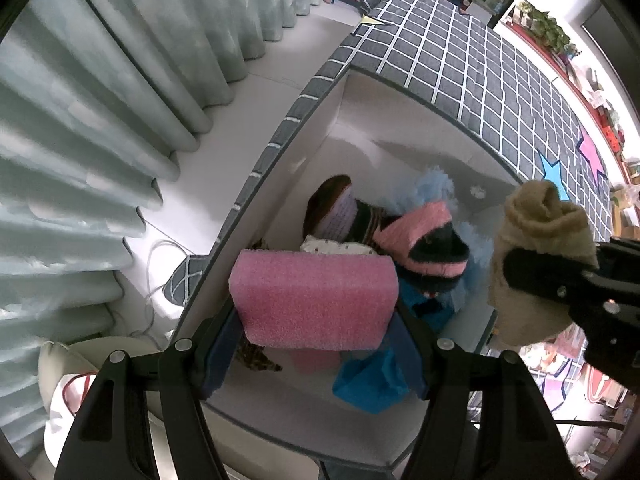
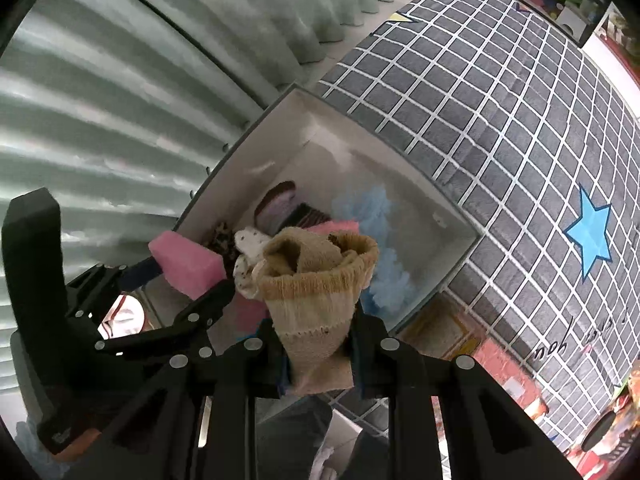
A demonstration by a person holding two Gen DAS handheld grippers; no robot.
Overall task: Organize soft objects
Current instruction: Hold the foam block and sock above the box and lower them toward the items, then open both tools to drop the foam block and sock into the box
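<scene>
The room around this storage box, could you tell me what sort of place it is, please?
Probably a home bedroom or living room: pleated curtains hang to the floor, a grid-patterned grey cover with stars drapes the furniture, and potted plants line a window ledge.

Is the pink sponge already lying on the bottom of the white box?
No, the pink sponge is held between the fingers of the left gripper, above the white box.

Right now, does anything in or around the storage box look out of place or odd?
Nothing stands out. The left gripper holds a pink sponge and the right gripper a beige sock over the box of jumbled soft items.
</scene>
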